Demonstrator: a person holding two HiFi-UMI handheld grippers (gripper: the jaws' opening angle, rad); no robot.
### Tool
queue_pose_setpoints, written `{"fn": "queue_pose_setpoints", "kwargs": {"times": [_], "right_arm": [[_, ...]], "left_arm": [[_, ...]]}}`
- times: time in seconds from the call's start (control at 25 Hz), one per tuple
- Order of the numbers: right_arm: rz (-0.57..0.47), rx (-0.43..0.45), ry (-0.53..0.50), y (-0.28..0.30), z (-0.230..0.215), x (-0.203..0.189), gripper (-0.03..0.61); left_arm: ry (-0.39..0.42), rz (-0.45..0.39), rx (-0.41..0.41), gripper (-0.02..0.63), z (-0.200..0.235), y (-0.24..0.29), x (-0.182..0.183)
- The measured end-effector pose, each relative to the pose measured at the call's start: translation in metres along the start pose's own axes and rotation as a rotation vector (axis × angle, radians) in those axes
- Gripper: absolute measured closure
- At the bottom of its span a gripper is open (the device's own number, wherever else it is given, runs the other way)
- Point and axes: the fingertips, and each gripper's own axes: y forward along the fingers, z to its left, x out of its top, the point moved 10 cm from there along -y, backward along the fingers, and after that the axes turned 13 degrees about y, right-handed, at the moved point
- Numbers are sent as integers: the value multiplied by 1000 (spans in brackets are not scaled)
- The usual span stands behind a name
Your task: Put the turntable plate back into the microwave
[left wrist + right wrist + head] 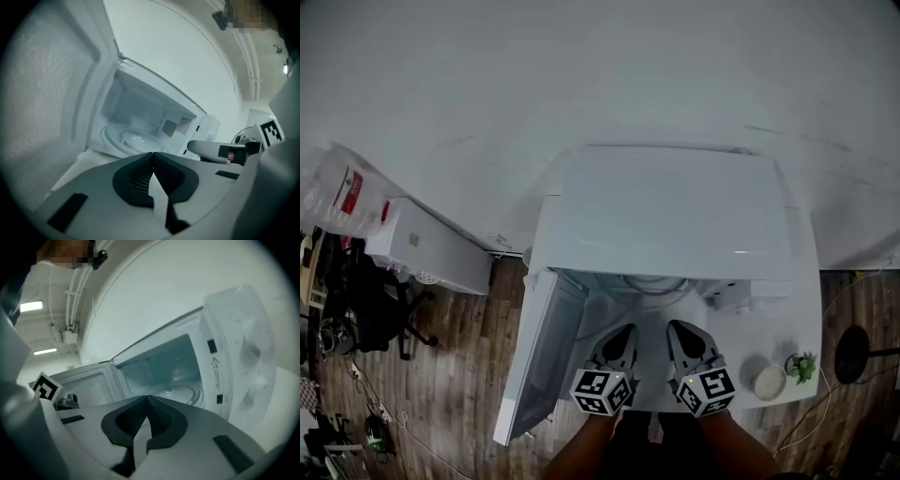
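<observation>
Inside the open microwave (661,220): turntable plate (133,138) lies on the oven floor | left tongs (152,154) closed, empty | right tongs (147,398) closed, empty | advice: confirm plate sits level; withdraw clear of door (534,356).

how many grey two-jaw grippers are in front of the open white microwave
2. The left grey two-jaw gripper is before the white box-shaped microwave, nearer its swung-open door; the right gripper is beside it, nearer the controls. None looks hidden.
</observation>
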Motion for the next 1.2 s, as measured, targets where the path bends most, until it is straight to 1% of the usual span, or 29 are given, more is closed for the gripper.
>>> {"fn": "queue_pose_setpoints", "kwargs": {"times": [0.12, 0.2, 0.32, 0.48, 0.52, 0.64, 0.76, 0.96, 1.2], "right_arm": [[2, 6, -134, -3, 15, 10, 560], [3, 0, -203, -4, 24, 12, 560], [-1, -13, -297, -9, 36, 16, 561], [-31, 4, -387, -18, 56, 35, 562], [-42, 11, -396, -21, 59, 38, 561], [-54, 13, -368, -28, 62, 39, 562], [-68, 34, -360, -29, 66, 44, 562], [-101, 47, -339, -27, 68, 46, 563], [-125, 53, -351, -28, 67, 50, 561]], "left_arm": [[139, 7, 7, 594, -5, -6, 9], [208, 20, 16, 594, -10, -12, 19], [276, 17, 30, 594, -13, -18, 28], [326, -16, 41, 594, -15, -28, 44], [336, -25, 45, 594, -15, -30, 48], [358, -41, 49, 593, -17, -35, 55], [377, -54, 39, 592, -19, -37, 60], [389, -59, 13, 593, -22, -36, 66], [382, -88, 26, 592, -23, -37, 70]]}}
